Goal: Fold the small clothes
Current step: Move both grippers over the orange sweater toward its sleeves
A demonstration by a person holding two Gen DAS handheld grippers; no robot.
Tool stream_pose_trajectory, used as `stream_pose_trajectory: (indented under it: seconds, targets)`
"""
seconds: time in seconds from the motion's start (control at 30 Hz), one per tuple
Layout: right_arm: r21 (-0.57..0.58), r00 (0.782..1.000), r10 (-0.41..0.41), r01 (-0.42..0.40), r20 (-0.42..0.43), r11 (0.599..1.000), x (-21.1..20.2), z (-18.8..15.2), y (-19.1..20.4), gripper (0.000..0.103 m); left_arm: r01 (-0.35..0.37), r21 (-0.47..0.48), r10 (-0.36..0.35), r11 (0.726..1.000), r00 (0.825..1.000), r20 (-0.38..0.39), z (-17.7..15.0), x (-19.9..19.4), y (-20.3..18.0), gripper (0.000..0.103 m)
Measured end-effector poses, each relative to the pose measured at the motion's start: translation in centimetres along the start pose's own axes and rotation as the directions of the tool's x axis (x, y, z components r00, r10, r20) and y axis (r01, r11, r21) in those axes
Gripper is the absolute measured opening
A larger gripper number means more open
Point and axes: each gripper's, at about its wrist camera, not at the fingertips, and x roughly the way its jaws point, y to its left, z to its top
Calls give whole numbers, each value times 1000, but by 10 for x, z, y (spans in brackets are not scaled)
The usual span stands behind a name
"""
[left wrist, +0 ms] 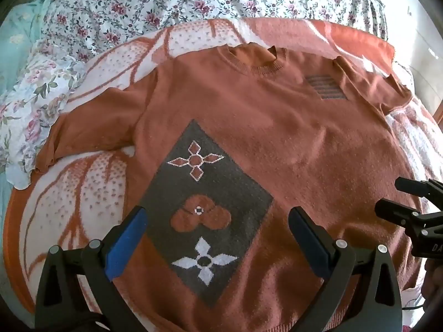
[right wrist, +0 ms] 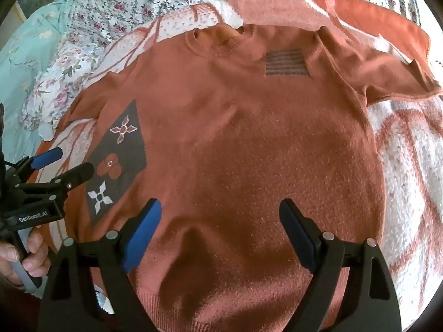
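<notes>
At the far left a pale floral-print bedsheet with a scalloped edge (left wrist: 33, 102) lies bunched beside an orange-and-white patterned woven blanket (left wrist: 83, 193) that covers the bed. Spread flat, front up, on that blanket is the rust-orange short-sleeved knit sweater (left wrist: 277, 144), neckline away from the cameras and hem nearest them. Its left sleeve (left wrist: 94, 127) reaches out toward the floral sheet. On the sweater's lower left front sits a dark grey diamond-shaped patch with three flower motifs (left wrist: 205, 210). The left gripper (left wrist: 217, 227) hovers over this patch with its blue-padded jaws spread wide, nothing between them. A hand (right wrist: 25, 257) grips its handle in the right wrist view. Further right, a small grey striped rectangle (left wrist: 326, 87) marks the chest. The right gripper (right wrist: 220, 218) hangs above the plain lower middle of the sweater, its jaws equally wide apart and holding nothing.
</notes>
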Motion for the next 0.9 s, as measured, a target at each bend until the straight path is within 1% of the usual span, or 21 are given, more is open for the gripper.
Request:
stream_pose_trajectory:
  seconds: [0.03,0.1,0.13,0.3,0.33,0.57,0.67,0.83,0.87,0.9]
  targets:
    - [-9,1000,-7,7,15,1000,0,-1,1,87,2,0,-2,1000,1000,0,0,0,0,102]
    - [-7,1000,-6,6,20,1000,1,-1,-1,87,4,2,-4,1000,1000,2,1,0,0,102]
    - [-2,1000,-2,2,19,1000,2,-1,-2,87,10,-10,-10,1000,1000,-16,3,-1,-1,102]
    - [11,999,4,-4,35,1000,-1,-1,-2,87,10,-17,-11,1000,1000,-17,8,5,-3,102]
    - [11,999,6,-7,36,1000,-1,0,-2,87,-3,1,3,1000,1000,8,4,5,0,102]
    - [3,1000,-25,25,12,1000,-1,0,-2,87,-8,5,8,1000,1000,12,-1,2,-4,102]
    - [-1,999,-26,26,18,1000,-2,1,-2,87,-1,2,1,1000,1000,7,-1,5,-1,102]
    - [2,998,3,-3,63,1000,-4,3,-3,87,-21,16,21,1000,999,25,0,8,0,102]
    - [5,998,9,-9,69,1000,-4,4,-4,87,-37,26,36,999,998,42,1,8,0,102]
    - [5,998,9,-9,68,1000,-4,5,-4,87,-38,28,37,999,998,41,1,8,0,102]
